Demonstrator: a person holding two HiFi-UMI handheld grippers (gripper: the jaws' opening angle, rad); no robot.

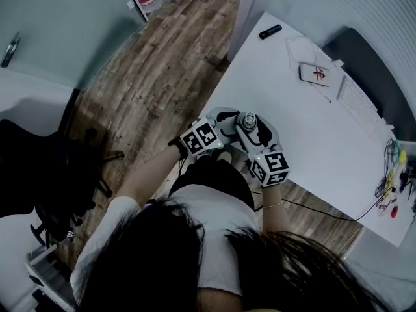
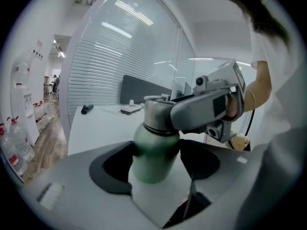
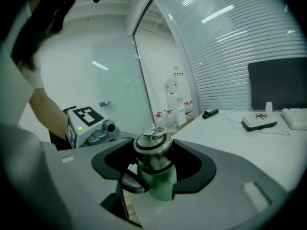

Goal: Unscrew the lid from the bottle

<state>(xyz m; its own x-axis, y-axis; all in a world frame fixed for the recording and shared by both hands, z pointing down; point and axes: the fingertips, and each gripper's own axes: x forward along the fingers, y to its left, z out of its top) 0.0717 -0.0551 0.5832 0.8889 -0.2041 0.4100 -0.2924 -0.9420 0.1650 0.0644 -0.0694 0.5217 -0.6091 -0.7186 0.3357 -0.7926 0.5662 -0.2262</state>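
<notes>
Plenty of bare table [image 1: 286, 135] just past the bottle [image 2: 153, 152]. Blocked farther back by a small white box [image 1: 314, 74], keyboard [image 1: 357, 99], black pen [image 1: 270, 32] and wires [image 1: 389, 188].

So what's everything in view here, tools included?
table: one, white, at right
bottle: one, green, at the table's near edge
lid: one, silver, on the bottle
marker-like stick: one, black, table's far end
keyboard: one, white, table's right side
flat device: one, white with red mark, beside keyboard
office chair: one, black, floor at left
water bottles: several, clear, floor by glass wall
left hand-held gripper: one, grey, clamping the bottle's body
right hand-held gripper: one, grey, clamping the lid
</notes>
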